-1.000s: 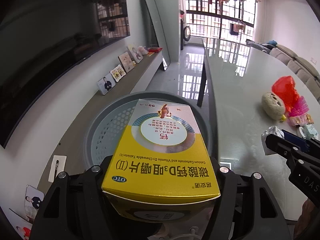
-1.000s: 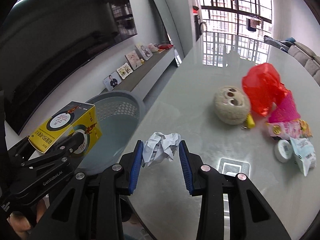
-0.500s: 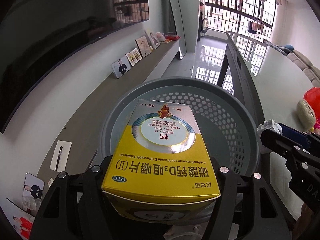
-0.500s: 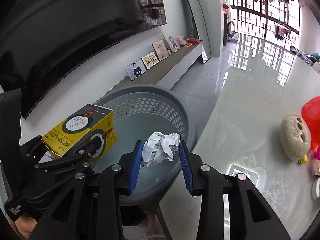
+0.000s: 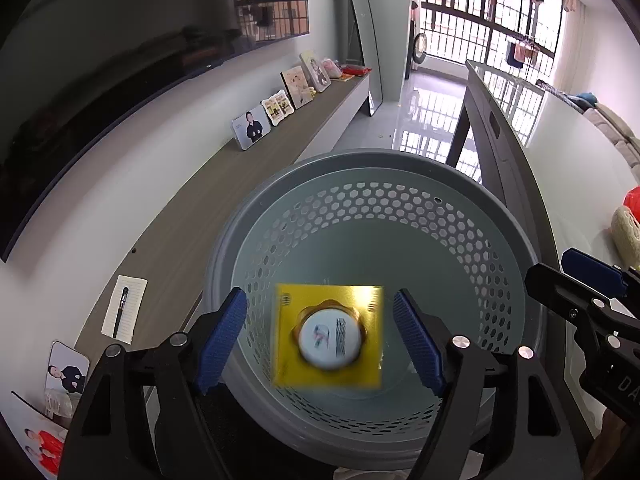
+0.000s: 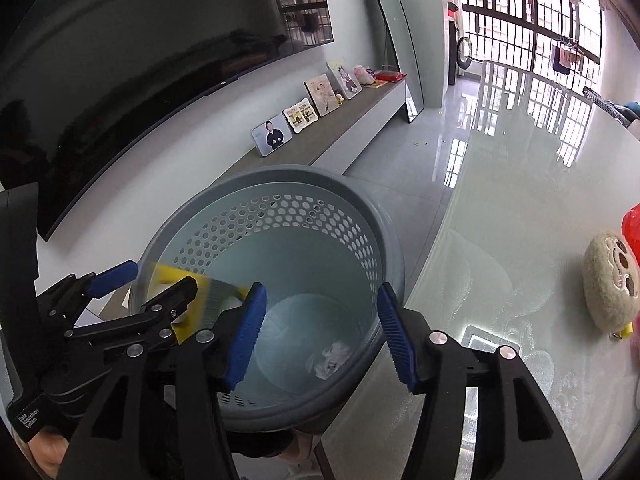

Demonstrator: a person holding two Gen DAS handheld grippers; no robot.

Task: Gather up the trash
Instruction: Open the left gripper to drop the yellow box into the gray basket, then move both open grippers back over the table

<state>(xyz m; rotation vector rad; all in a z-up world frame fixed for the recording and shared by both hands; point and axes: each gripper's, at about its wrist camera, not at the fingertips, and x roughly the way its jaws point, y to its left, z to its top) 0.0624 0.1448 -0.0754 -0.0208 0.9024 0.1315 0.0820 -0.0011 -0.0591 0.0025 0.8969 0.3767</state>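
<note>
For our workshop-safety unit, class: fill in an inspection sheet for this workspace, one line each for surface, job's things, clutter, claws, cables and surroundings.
Surface: glossy pale table, beside the bin.
Job's things: grey perforated bin; yellow box, blurred, inside the bin's mouth, touching neither pad; crumpled paper on the bin floor.
Clutter: round plush toy and red bag on the table.
Claws: left claw and right claw both over the bin, jaws opening, gripping nothing.
Cables: nothing seen.
Surroundings: wall television, photo frames on a low shelf, notepad with pen, barred window.
</note>
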